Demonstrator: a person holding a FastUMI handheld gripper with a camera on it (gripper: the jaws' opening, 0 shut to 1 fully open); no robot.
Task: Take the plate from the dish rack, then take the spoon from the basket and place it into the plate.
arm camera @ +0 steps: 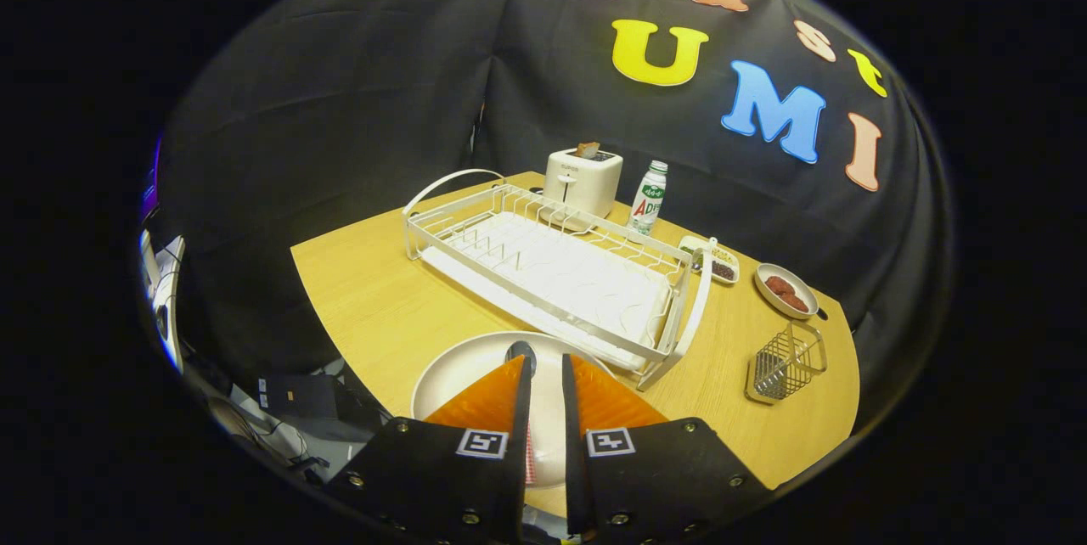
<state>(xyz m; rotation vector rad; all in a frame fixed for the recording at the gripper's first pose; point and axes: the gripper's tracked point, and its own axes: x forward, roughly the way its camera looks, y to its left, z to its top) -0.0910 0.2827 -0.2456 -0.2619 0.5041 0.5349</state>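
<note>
A white plate point(463, 375) lies on the wooden table just in front of the white wire dish rack point(543, 273), whose slots hold nothing. My gripper point(543, 371) hangs over the plate with its two orange fingers point(488, 396) nearly together. They are shut on a spoon, whose dark rounded bowl point(520, 351) sticks out past the fingertips above the plate's middle. The handle runs back between the fingers and is mostly hidden. The small wire basket point(785, 362) stands to the right near the table's front edge, with nothing visible inside it.
Behind the rack stand a white toaster point(582, 180) with a slice of bread in it and a small bottle point(648, 197). A little tray point(720, 263) and a bowl of reddish food point(785, 290) sit right of the rack. The table's edge is close on the left.
</note>
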